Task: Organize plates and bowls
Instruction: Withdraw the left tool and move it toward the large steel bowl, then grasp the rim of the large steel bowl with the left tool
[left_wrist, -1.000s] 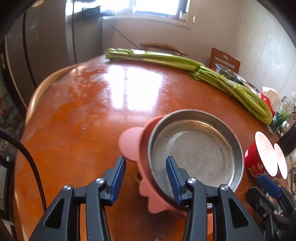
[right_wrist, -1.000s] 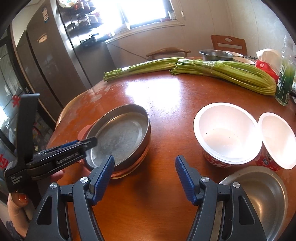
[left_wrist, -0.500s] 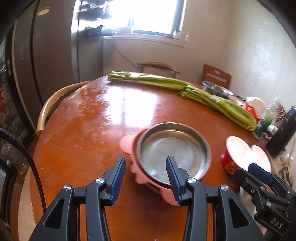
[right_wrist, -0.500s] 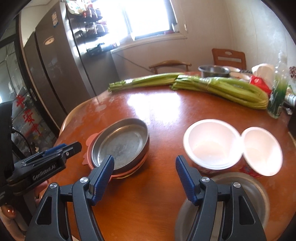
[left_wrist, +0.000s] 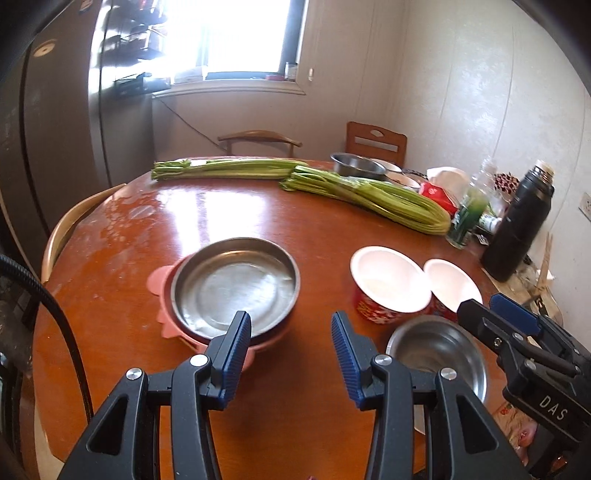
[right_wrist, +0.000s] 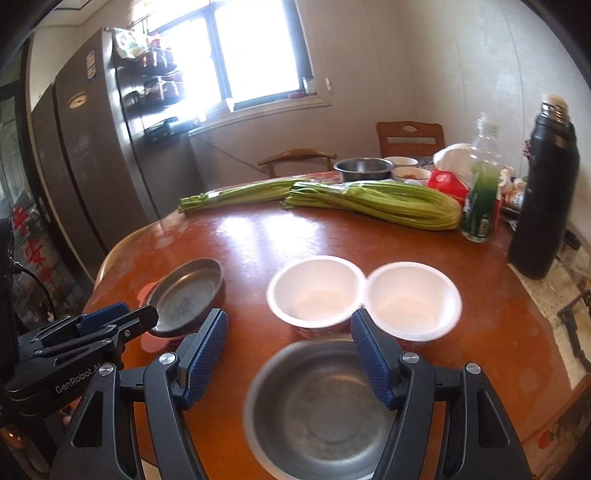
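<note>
While you hold both grippers above the near edge of the round wooden table (left_wrist: 155, 221), neither has anything between its blue pads. Your left gripper (left_wrist: 291, 343) stands partly open, its left pad hanging over the near rim of the steel plate (left_wrist: 236, 282), which sits stacked on a pink plate (left_wrist: 159, 280) at about 10 o'clock from the jaws. Your right gripper (right_wrist: 289, 345) is spread a little wider, nothing in it, and hangs over the far rim of a steel bowl (right_wrist: 317, 410) lying close to the table's near edge. Just past that bowl, at 12 and 1 o'clock, stand two red bowls with white insides: the left one (right_wrist: 316, 291) and the right one (right_wrist: 413, 299), rims touching. In the left wrist view, the steel bowl (left_wrist: 436, 354) shows at 3 o'clock from the jaws, with your right gripper (left_wrist: 513, 325) over its right side. Celery bunches (right_wrist: 373, 201) lie across the far side at 12 o'clock, and a dark flask (right_wrist: 543, 192) stands at 2 o'clock.
</note>
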